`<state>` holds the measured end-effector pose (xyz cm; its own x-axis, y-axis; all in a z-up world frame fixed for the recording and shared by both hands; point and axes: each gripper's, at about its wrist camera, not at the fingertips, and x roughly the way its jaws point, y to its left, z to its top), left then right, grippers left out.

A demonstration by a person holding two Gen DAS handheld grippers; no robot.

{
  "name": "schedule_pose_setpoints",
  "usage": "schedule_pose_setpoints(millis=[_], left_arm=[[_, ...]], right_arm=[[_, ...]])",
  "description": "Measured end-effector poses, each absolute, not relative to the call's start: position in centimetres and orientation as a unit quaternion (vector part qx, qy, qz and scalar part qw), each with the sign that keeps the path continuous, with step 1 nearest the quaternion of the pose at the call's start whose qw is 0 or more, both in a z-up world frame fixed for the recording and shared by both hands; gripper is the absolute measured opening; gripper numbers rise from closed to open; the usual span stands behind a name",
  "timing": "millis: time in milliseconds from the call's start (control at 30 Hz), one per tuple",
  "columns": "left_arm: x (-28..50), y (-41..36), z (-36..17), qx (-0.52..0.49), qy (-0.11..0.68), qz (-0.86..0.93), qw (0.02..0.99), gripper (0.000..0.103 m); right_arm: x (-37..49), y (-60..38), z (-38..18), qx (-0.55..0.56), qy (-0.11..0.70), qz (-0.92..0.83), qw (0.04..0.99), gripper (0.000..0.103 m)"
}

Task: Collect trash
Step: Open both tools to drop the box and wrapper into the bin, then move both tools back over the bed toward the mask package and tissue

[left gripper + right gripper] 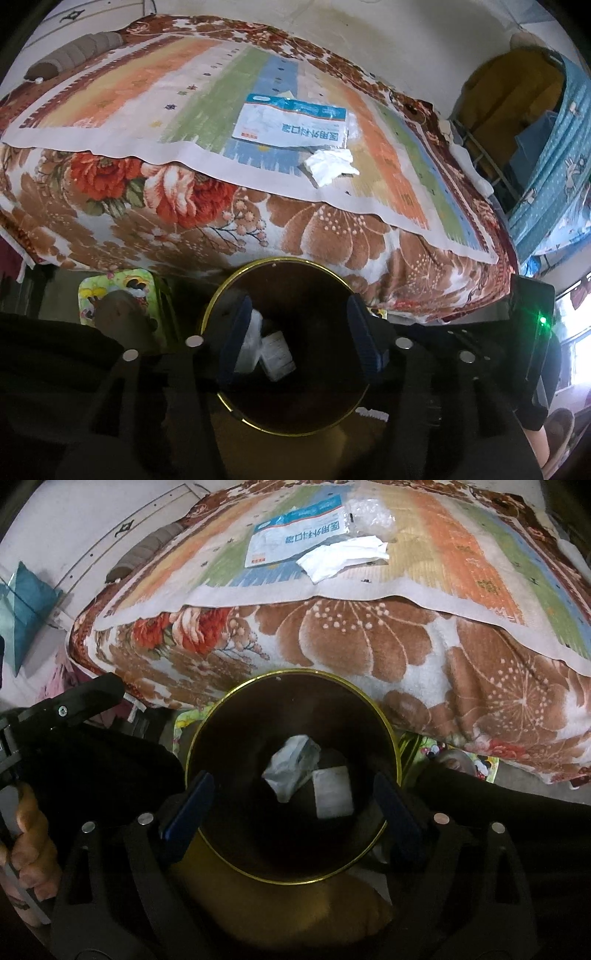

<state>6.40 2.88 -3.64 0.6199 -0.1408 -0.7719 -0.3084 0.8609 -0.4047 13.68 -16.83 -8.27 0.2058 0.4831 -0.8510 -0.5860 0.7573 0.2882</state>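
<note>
A round bin with a gold rim (280,260) (288,672) stands on the floor against the bed. Its dark inside holds a crumpled plastic wrapper (249,347) (291,771) and a small white packet (277,354) (332,794). My left gripper (297,332) hangs open over the bin's mouth, nothing between its blue pads. My right gripper (291,797) also stands wide open above the bin, empty. On the bed lie a blue-and-white mask package (291,123) (295,539), a crumpled white tissue (330,166) (343,559) and a clear plastic bag (369,517).
The bed carries a floral blanket (332,229) (369,638) under a striped mat (147,92). A colourful cartoon-print stool (122,291) sits beside the bin. A blue curtain (554,184) hangs to the right. A person's hand (26,849) grips the other tool at the left.
</note>
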Motion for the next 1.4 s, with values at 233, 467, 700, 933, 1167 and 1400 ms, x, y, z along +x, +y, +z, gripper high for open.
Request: schedule_pose_setpoints(millis=[233, 467, 700, 933, 1167, 1400], left_arm=[[7.1, 4.1, -3.3, -0.269, 0.432, 0.068, 0.858, 0.074], [7.9, 6.1, -0.6, -0.253, 0.406, 0.094, 0.873, 0.094], [10.3, 6.4, 0.6, -0.186, 0.420, 0.114, 0.881, 0.097], [13.7, 7.5, 1.5, -0.146, 0.422, 0.121, 0.887, 0.097], [16.5, 8.8, 1.9, -0.176, 0.422, 0.076, 0.886, 0.097], [19.4, 10.2, 1.5, -0.180, 0.437, 0.075, 0.878, 0.097]], right_arm=[[14.7, -17.2, -7.4, -0.012, 0.521, 0.351, 0.778, 0.087], [15.0, -16.6, -5.3, -0.023, 0.483, 0.366, 0.795, 0.093], [16.3, -16.3, -3.7, -0.031, 0.458, 0.365, 0.810, 0.094], [18.0, -15.8, -2.2, -0.049, 0.431, 0.355, 0.828, 0.094], [19.9, -14.7, -1.3, -0.055, 0.419, 0.372, 0.826, 0.094], [22.1, -13.3, -0.4, -0.056, 0.409, 0.375, 0.830, 0.094]])
